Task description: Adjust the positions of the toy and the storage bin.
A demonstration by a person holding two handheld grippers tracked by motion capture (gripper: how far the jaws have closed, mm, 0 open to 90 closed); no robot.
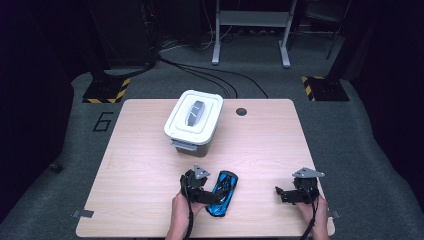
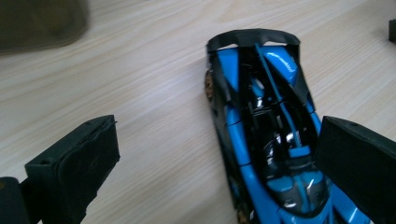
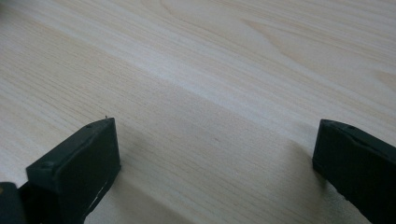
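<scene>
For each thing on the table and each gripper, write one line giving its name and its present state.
Toy car: blue and black, lying flat on the table, ungrasped, between the left gripper's spread fingers.
Storage box: lid on, closed, upright at the table's far middle.
Left gripper: open, astride the car.
Right gripper: open, holding nothing, over bare wood.

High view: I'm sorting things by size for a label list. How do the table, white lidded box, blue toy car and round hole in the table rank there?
Largest to smallest, as they look:
1. table
2. white lidded box
3. blue toy car
4. round hole
The box lies farther from the camera than the car, yet looks clearly bigger.
</scene>
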